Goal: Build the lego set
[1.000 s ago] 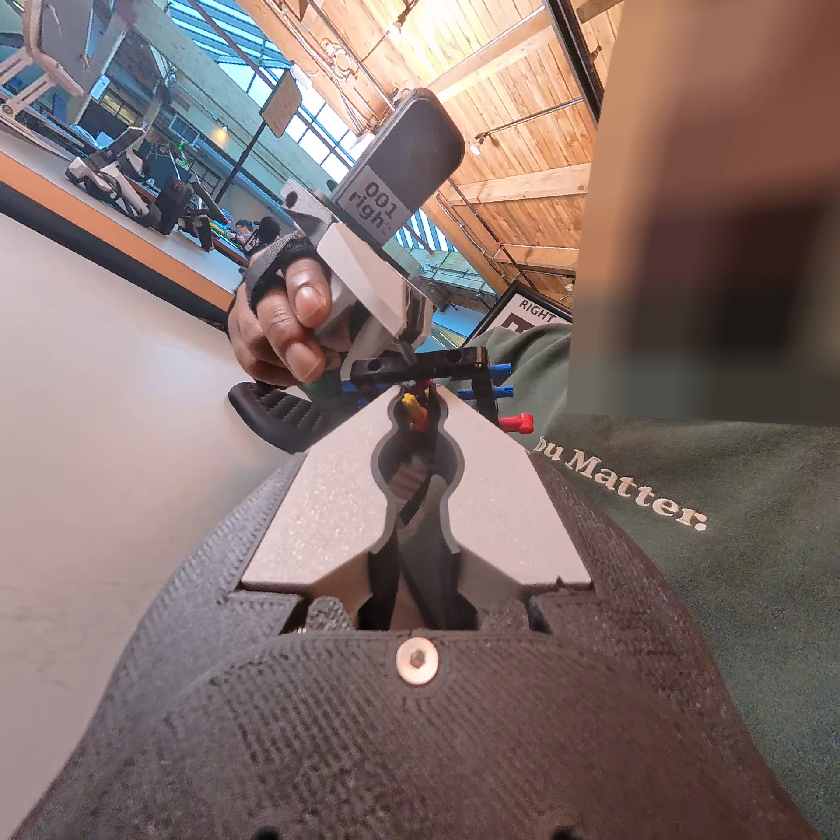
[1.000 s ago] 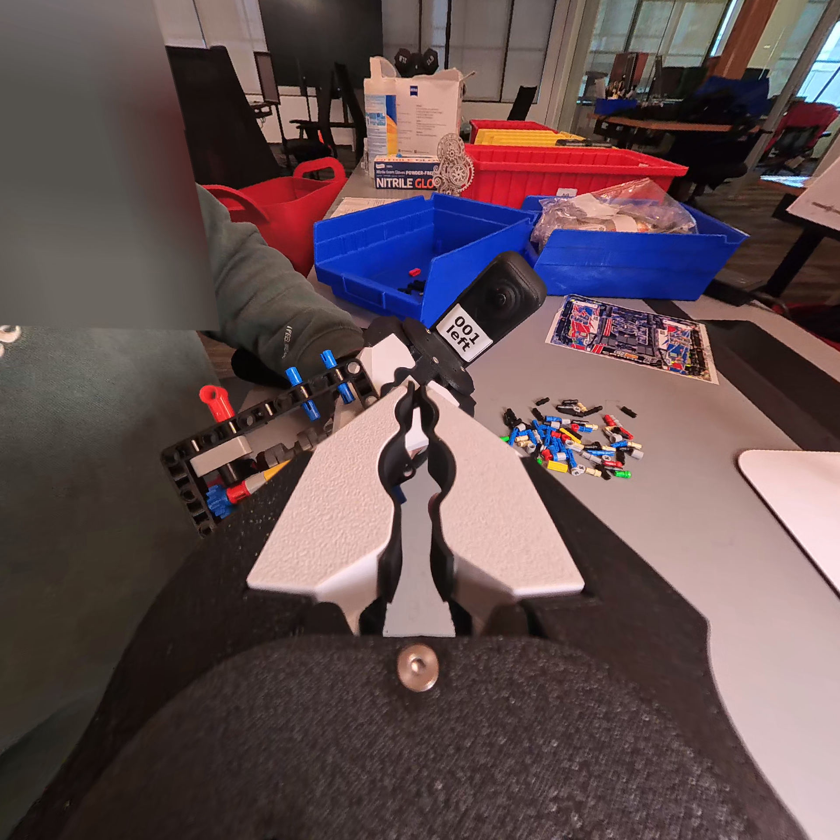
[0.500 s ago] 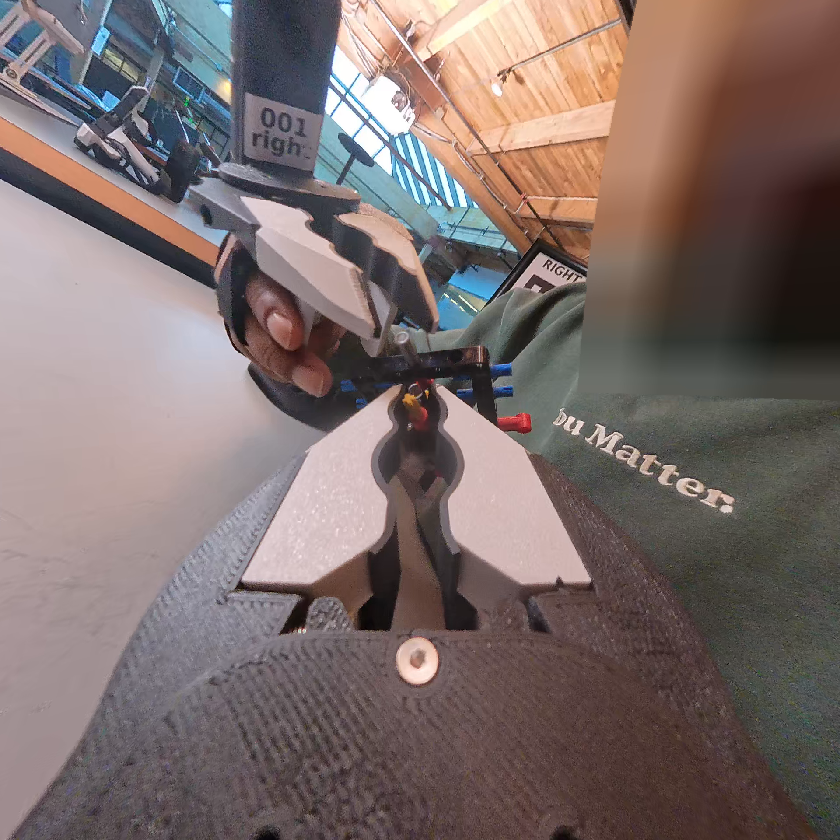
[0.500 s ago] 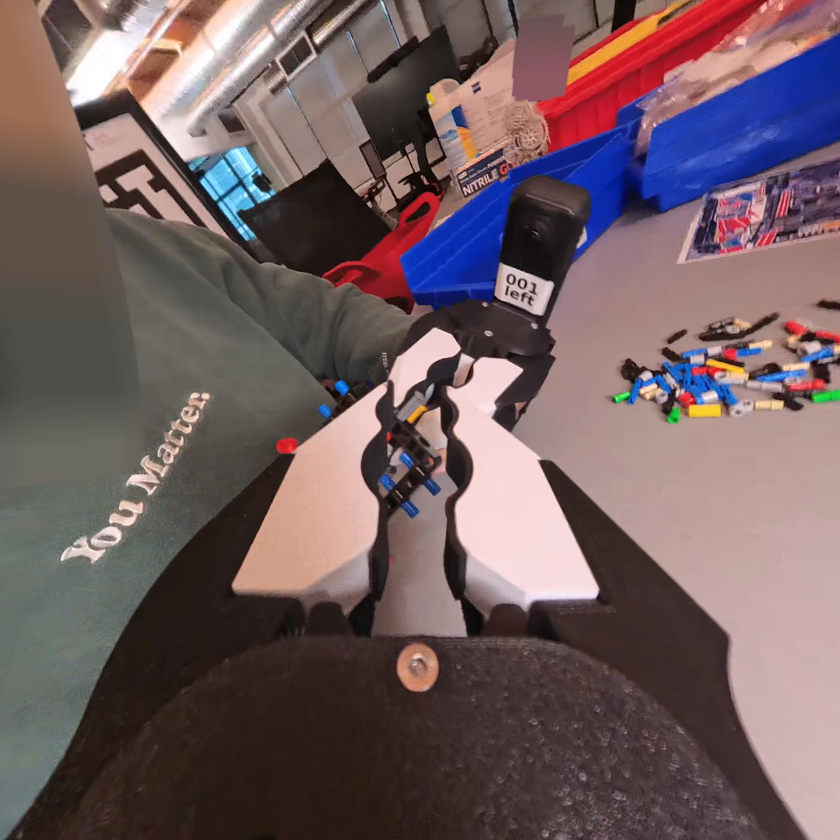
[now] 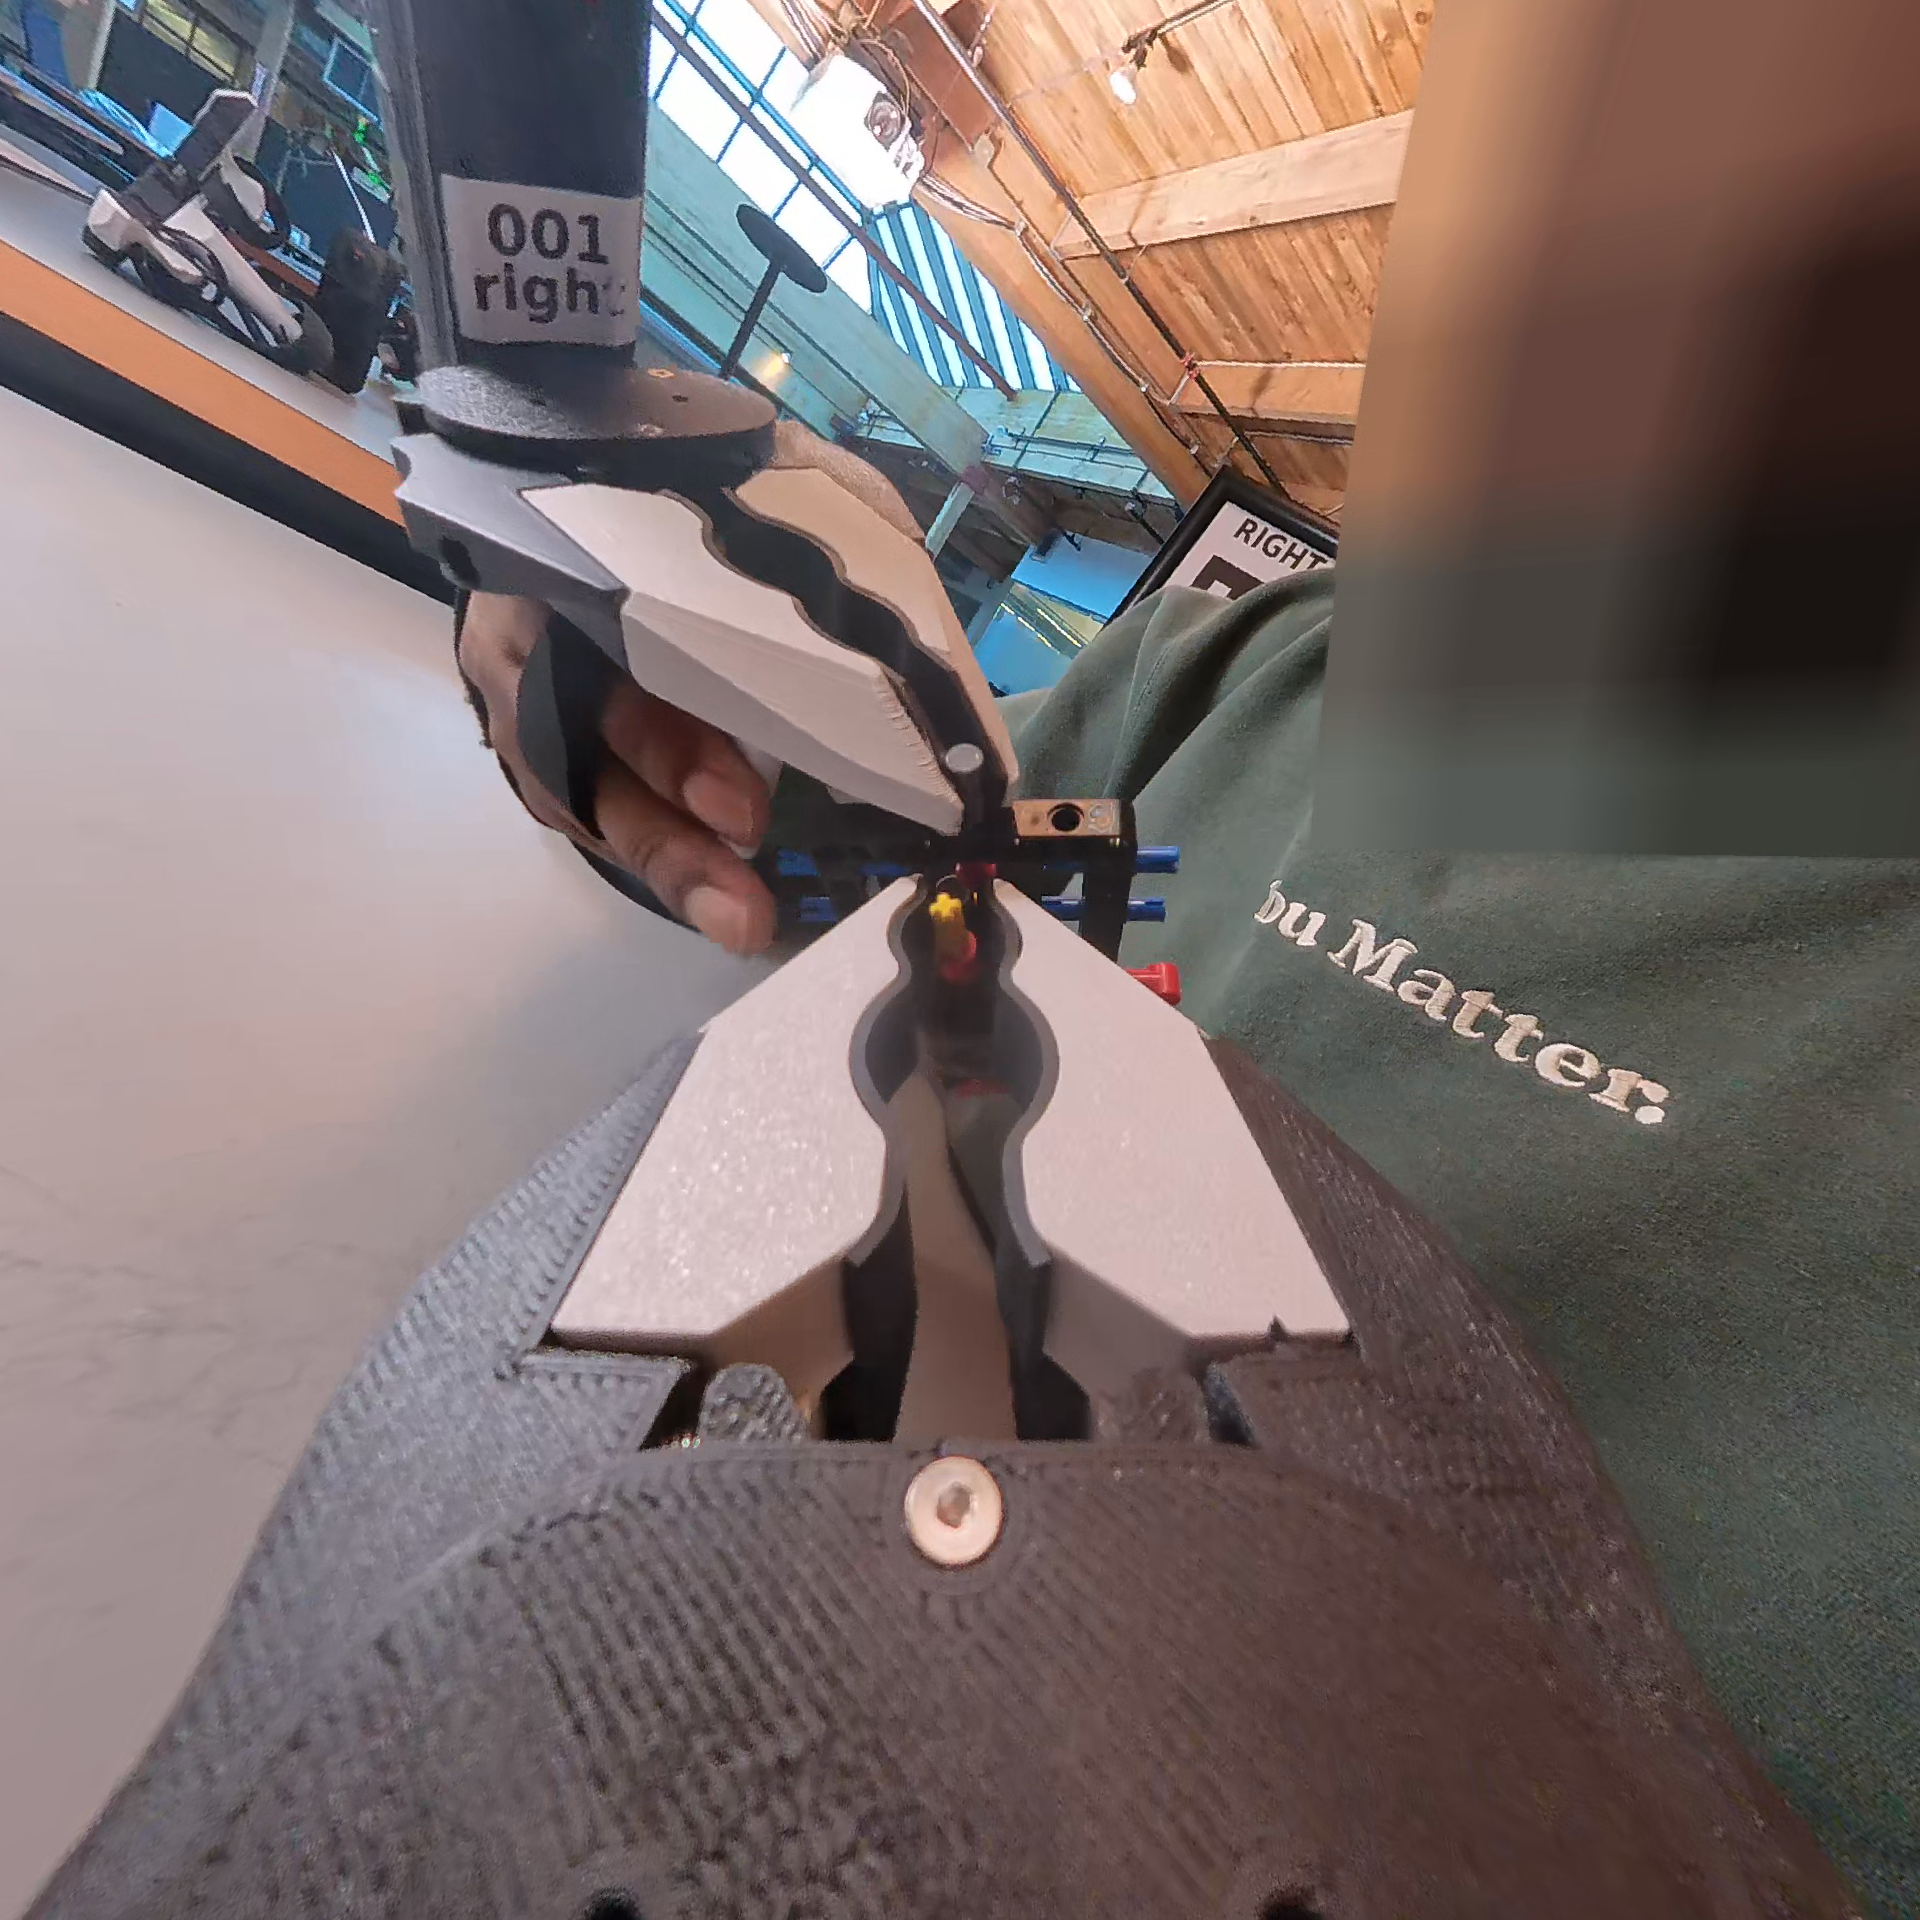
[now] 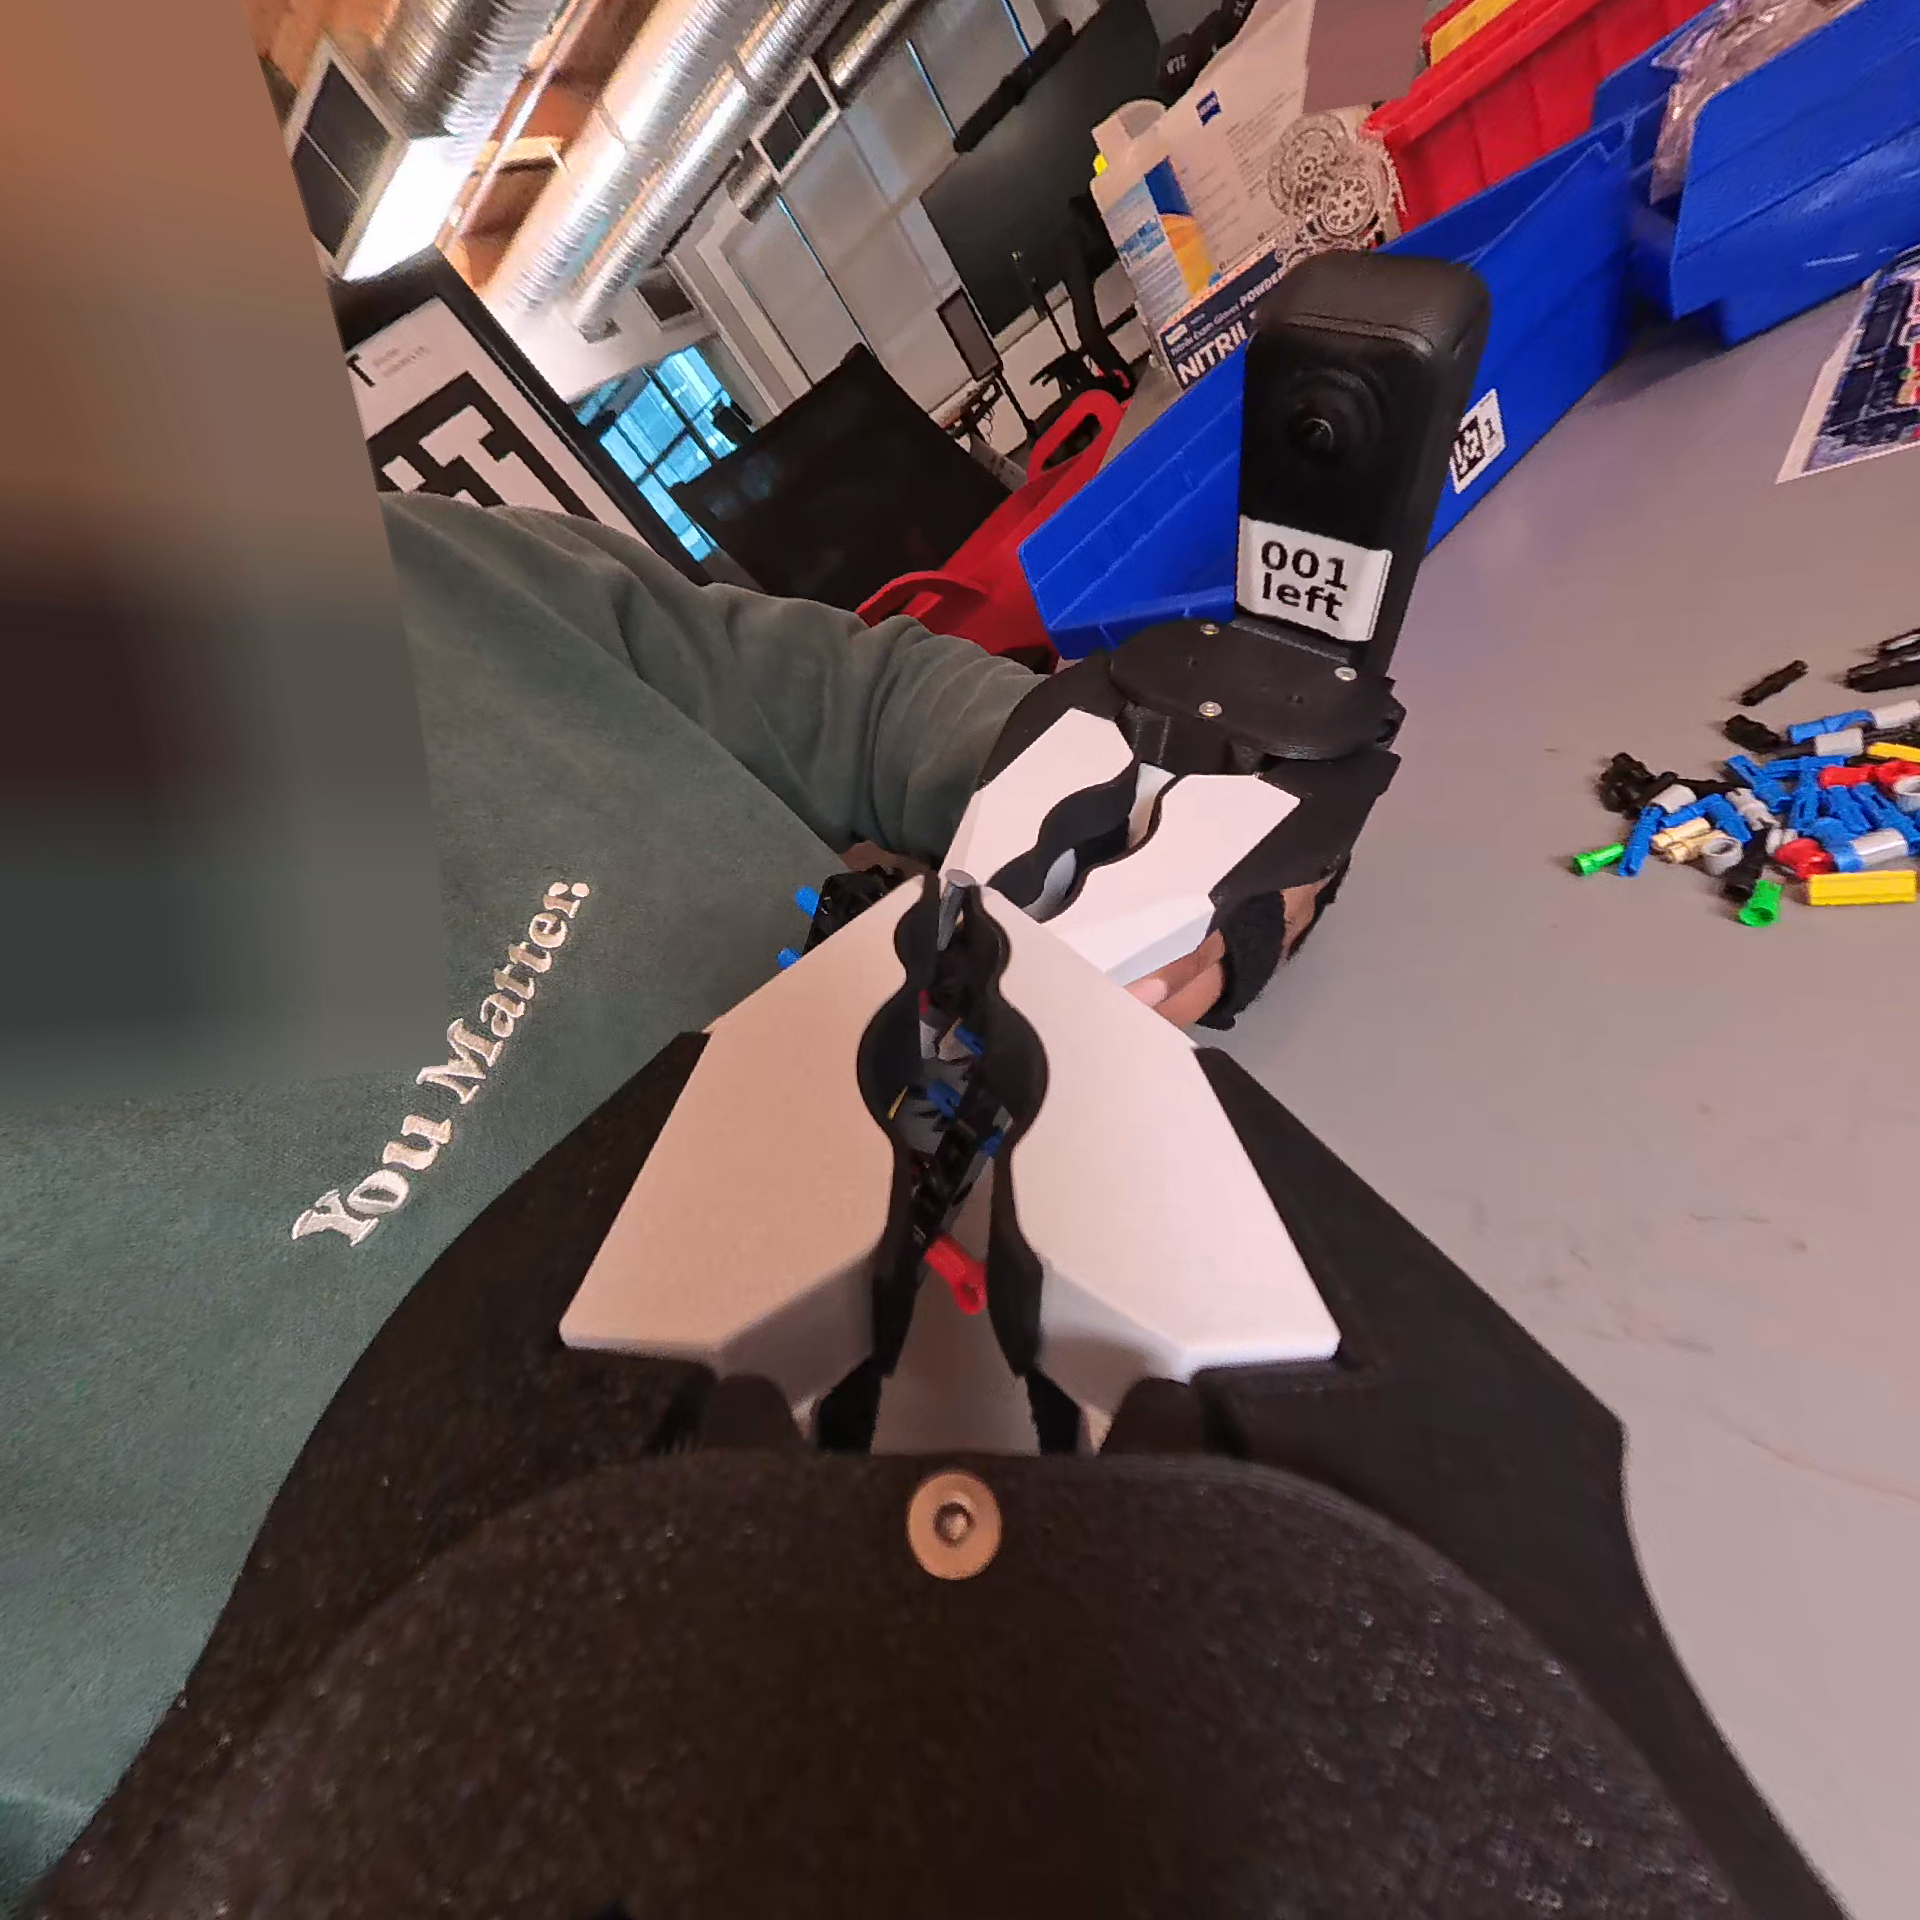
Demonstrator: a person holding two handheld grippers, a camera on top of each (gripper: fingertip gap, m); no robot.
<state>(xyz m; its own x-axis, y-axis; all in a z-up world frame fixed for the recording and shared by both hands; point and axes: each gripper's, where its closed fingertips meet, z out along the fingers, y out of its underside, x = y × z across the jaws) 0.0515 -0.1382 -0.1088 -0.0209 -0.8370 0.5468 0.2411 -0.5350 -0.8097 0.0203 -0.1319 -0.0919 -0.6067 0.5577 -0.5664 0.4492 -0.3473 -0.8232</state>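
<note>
Open grey table (image 6: 1558, 1195) rightward; loose brick pile (image 6: 1787, 810) and blue bins (image 6: 1538, 249) beyond.

Left gripper (image 5: 951, 894) and right gripper (image 6: 951, 904) tip to tip, jaws of both nearly closed.

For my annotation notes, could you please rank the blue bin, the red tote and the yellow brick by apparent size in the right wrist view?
1. blue bin
2. red tote, mostly hidden, so unsure
3. yellow brick
</note>
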